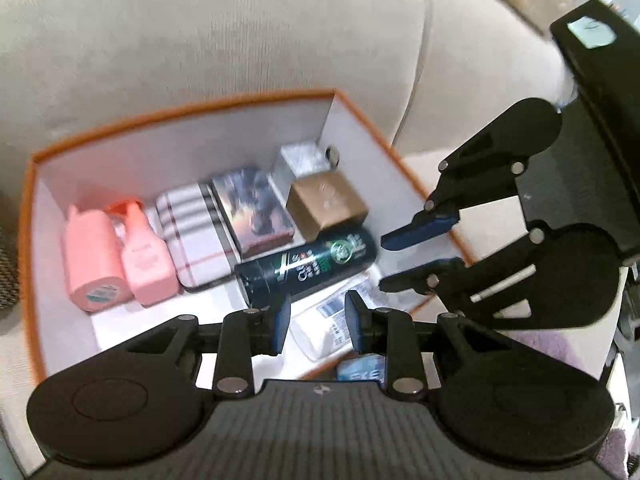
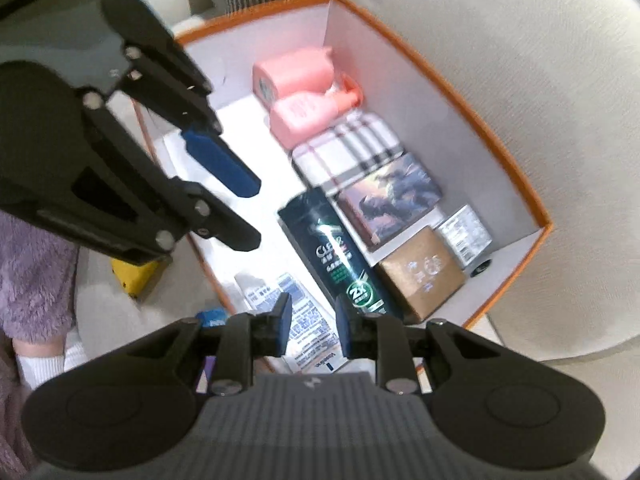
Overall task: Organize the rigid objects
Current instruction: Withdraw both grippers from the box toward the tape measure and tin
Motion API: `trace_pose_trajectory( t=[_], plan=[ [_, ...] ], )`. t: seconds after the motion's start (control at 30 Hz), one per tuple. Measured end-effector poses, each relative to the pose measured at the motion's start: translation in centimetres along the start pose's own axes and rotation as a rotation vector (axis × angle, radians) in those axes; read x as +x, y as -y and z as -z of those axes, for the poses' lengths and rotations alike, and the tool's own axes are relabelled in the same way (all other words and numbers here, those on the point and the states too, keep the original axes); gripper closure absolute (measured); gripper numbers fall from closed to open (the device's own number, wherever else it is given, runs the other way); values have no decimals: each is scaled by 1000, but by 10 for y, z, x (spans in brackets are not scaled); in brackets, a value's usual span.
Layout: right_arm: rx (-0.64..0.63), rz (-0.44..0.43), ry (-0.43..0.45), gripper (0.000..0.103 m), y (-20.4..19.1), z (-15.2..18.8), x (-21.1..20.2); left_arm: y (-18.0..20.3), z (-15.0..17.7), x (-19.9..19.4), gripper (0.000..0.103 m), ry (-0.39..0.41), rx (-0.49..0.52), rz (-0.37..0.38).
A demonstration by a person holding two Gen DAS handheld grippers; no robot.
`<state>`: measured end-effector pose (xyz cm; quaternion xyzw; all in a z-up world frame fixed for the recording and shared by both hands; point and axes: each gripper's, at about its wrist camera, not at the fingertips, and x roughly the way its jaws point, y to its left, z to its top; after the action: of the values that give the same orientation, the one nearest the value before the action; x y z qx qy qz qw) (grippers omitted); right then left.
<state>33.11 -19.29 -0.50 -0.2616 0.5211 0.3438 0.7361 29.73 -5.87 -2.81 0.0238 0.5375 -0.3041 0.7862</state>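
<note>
Orange-rimmed box [image 1: 48, 152] sat on sofa [image 1: 200, 40], dark shampoo bottle [image 1: 308, 264] lay inside w/ pink bottles [image 1: 120, 252], left gripper [image 1: 318, 320] & right gripper [image 2: 310, 326] hovered above, fingers apart, released, nothing held

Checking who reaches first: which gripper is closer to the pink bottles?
Left. The left gripper hangs over the box's near half beside the pink bottles; the right gripper is at the far end.
</note>
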Motion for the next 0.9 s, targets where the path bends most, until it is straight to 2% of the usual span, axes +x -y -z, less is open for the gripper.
trace_pose_trajectory(
  t=[0.13, 0.23, 0.37, 0.43, 0.53, 0.63, 0.77, 0.83, 0.9],
  plan=[
    [67, 35, 134, 78, -14, 12, -33, 13, 16, -34, 70, 103, 14, -6],
    [146, 47, 227, 71, -30, 28, -50, 19, 34, -57, 70, 155, -8, -3],
    [279, 46, 326, 68, -57, 56, -55, 18, 66, -67, 70, 183, -62, -2],
    [352, 73, 358, 67, -72, 72, -47, 14, 81, -67, 70, 176, -95, -12],
    [496, 129, 364, 67, -92, 100, -26, 2, 109, -55, 70, 129, -158, -27],
    [638, 223, 313, 66, -108, 125, 4, -11, 136, -47, 70, 86, -226, -55],
    [784, 258, 275, 64, -115, 147, 30, -28, 161, -33, 69, 54, -326, -61],
    [809, 260, 283, 60, -117, 152, 36, -31, 167, -30, 64, 55, -359, -61],
    [798, 276, 301, 57, -119, 151, 37, -35, 173, -25, 52, 62, -381, -80]
  ],
)
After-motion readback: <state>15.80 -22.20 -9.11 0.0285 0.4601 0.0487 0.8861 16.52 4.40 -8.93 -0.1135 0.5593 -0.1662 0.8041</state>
